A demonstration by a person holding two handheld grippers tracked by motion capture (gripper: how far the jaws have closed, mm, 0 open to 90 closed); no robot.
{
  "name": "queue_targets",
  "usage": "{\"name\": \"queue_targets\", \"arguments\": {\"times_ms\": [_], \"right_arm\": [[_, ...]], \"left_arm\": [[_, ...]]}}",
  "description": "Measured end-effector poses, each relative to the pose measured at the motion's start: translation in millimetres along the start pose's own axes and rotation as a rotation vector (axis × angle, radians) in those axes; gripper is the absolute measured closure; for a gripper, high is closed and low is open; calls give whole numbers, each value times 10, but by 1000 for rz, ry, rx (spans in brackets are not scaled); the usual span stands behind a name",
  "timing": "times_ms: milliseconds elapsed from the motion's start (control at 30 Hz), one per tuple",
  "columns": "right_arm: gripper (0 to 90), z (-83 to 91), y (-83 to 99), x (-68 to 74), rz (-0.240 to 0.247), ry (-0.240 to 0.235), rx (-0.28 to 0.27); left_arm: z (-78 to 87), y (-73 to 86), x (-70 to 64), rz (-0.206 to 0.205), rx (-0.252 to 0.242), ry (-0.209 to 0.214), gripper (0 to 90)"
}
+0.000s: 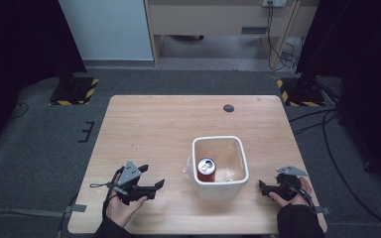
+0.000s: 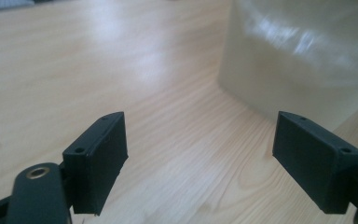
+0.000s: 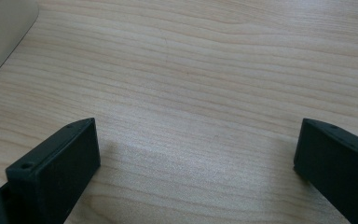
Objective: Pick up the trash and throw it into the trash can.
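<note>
Desk (image 1: 168,124) of pale wood under both your hands, and the white tub (image 1: 221,191) sits between them, toward your near edge. Inside it a red soda can (image 1: 206,170) stands upright against the wall nearest your left hand, silver top up, with something pale and crumpled lying on the tub floor beside it. A bit of clear plastic wrap (image 1: 188,167) pokes out at the tub's left outer wall, touching it.

Your left gripper (image 1: 155,186) rests low on the desk, pointing right toward the tub, near it but apart. In the left gripper view its jaws stand wide apart with bare wood between them, gripping nothing, and the tub's blurred white wall (image 2: 303,51) rises ahead and to the right.

Your right gripper (image 1: 261,187) lies on the other side, aimed left at the tub, tips just short of its wall. In the right gripper view you've got the jaws spread wide too, nothing between them but wood grain, and a corner of the tub (image 3: 2,32) shows at the upper left.

A small dark round disc (image 1: 228,108) sits at the far edge of the desk, well away from everything.
</note>
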State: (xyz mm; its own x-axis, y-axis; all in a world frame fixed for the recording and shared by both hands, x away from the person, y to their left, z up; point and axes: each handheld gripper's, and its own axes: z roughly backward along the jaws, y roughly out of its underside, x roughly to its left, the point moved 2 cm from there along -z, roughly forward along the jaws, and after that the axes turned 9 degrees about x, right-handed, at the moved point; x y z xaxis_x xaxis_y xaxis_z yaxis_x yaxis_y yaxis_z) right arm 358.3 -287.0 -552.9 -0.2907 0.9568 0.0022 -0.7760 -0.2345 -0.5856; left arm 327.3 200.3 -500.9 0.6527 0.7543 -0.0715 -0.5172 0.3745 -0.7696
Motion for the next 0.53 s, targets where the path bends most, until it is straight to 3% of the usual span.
{"name": "queue_targets", "arguments": {"times_ms": [200, 300, 433, 533], "right_arm": [[4, 0, 0, 0, 0, 0, 0], [5, 0, 0, 2, -1, 1, -1], [5, 1, 2, 4, -2, 1, -1], [5, 1, 2, 4, -2, 1, -1]], "left_arm": [[-4, 259, 148, 29, 95, -20, 168], [-11, 398, 255, 63, 156, -42, 165], [-26, 463, 343, 50, 206, -88, 162], [-36, 501, 378, 73, 222, -91, 157]]}}
